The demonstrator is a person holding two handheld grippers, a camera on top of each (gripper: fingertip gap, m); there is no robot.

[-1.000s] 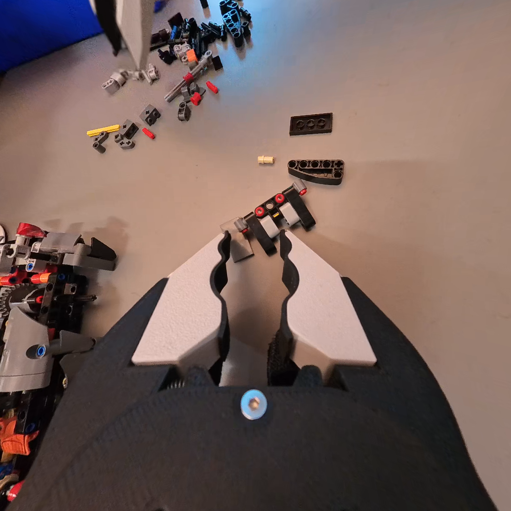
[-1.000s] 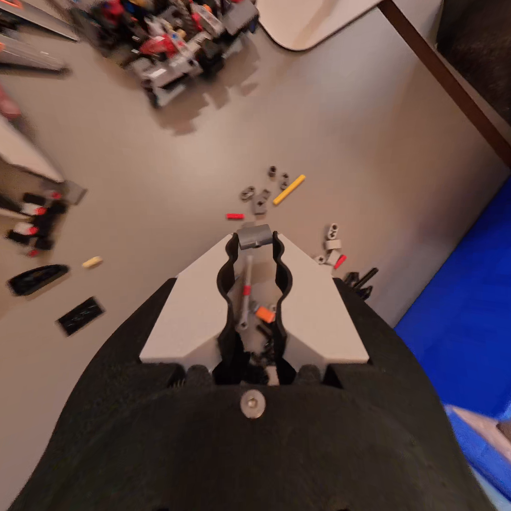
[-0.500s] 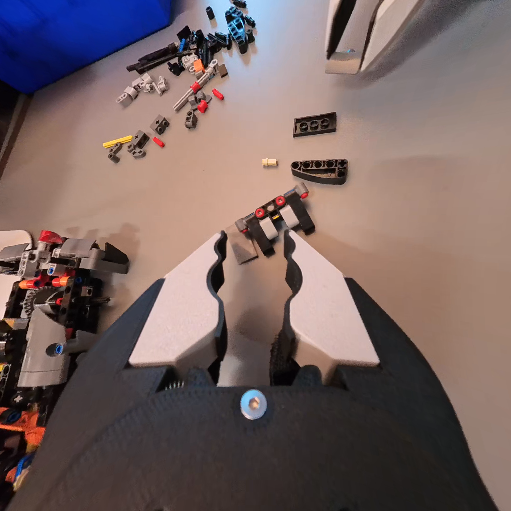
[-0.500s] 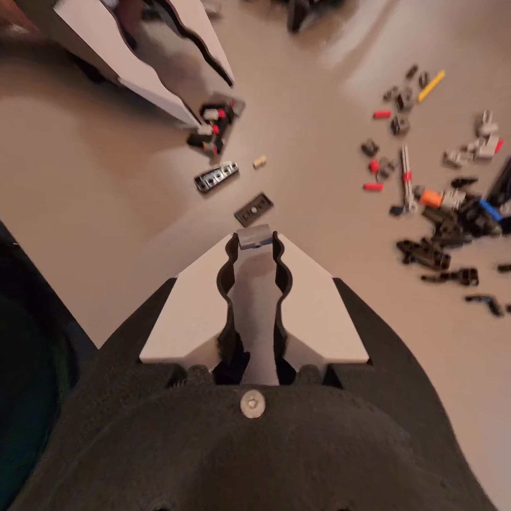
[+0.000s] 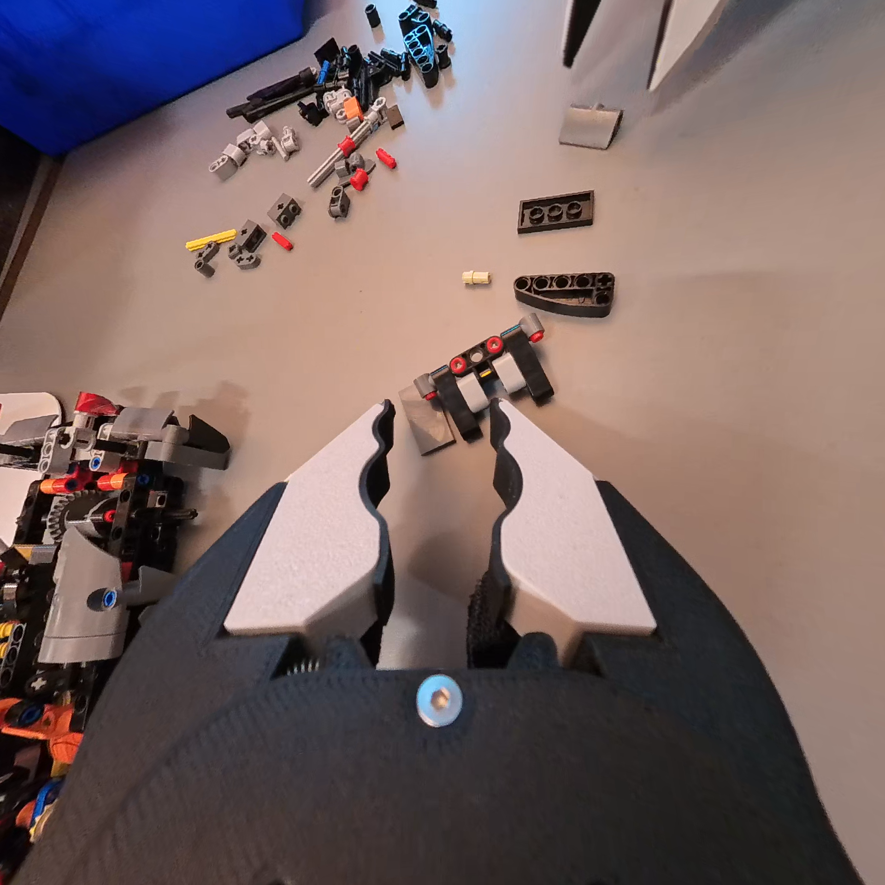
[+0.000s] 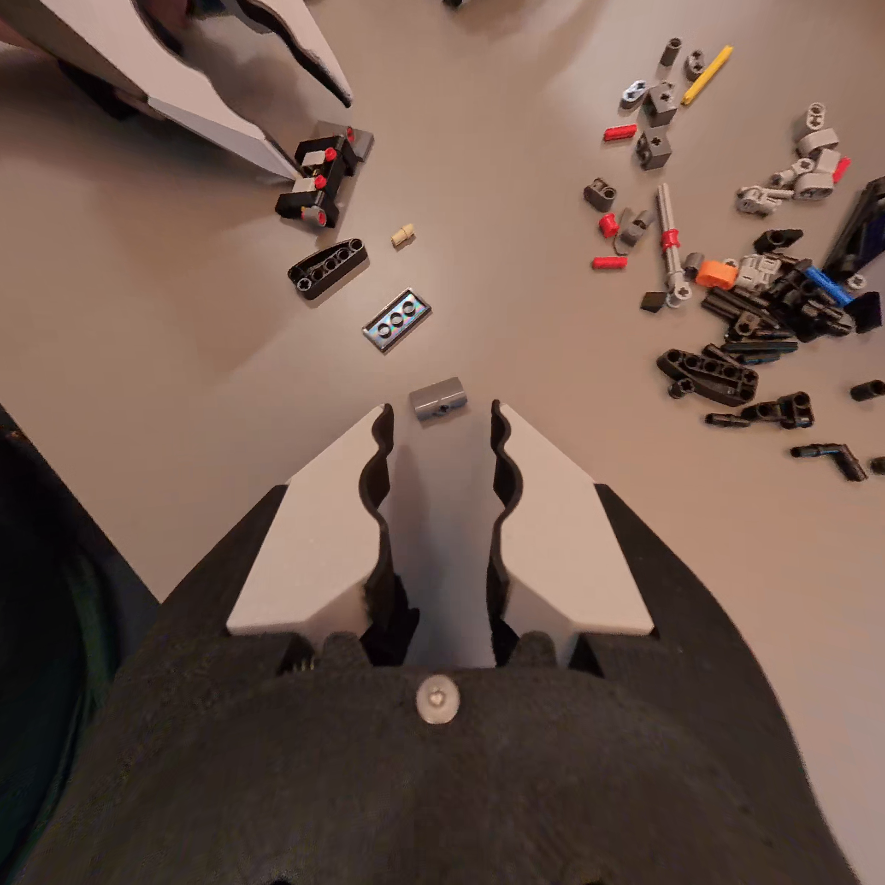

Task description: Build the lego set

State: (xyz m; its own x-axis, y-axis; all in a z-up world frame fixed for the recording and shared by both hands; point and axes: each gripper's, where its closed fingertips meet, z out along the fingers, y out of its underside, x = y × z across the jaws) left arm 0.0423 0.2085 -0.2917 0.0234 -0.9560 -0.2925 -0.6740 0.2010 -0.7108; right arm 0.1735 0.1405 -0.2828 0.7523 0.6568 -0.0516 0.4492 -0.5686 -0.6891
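My left gripper [image 5: 443, 412] is open and empty, low over the table. Its tips flank a small black and grey sub-assembly with red pins [image 5: 483, 378] and a dark grey tile [image 5: 428, 424] beside it. My right gripper [image 6: 441, 412] is open, and a small grey curved piece [image 6: 438, 397] lies loose on the table just ahead of its tips. The left wrist view shows that piece [image 5: 591, 127] under the right gripper [image 5: 610, 76]. The sub-assembly [image 6: 321, 177] shows in the right wrist view next to the left gripper's fingers [image 6: 225, 124].
A black three-hole plate [image 5: 555, 210], a black curved beam [image 5: 565, 294] and a tan pin [image 5: 476, 277] lie between the grippers. A pile of loose parts [image 5: 335, 119] is far left; it also shows in the right wrist view [image 6: 766, 297]. A large part-built model [image 5: 86, 527] stands at the left edge. Tip to tip, the grippers are about 15 centimeters apart.
My right gripper carried the grey piece from the parts pile to the middle of the table, opened and let it go. My left gripper stayed open by the sub-assembly.
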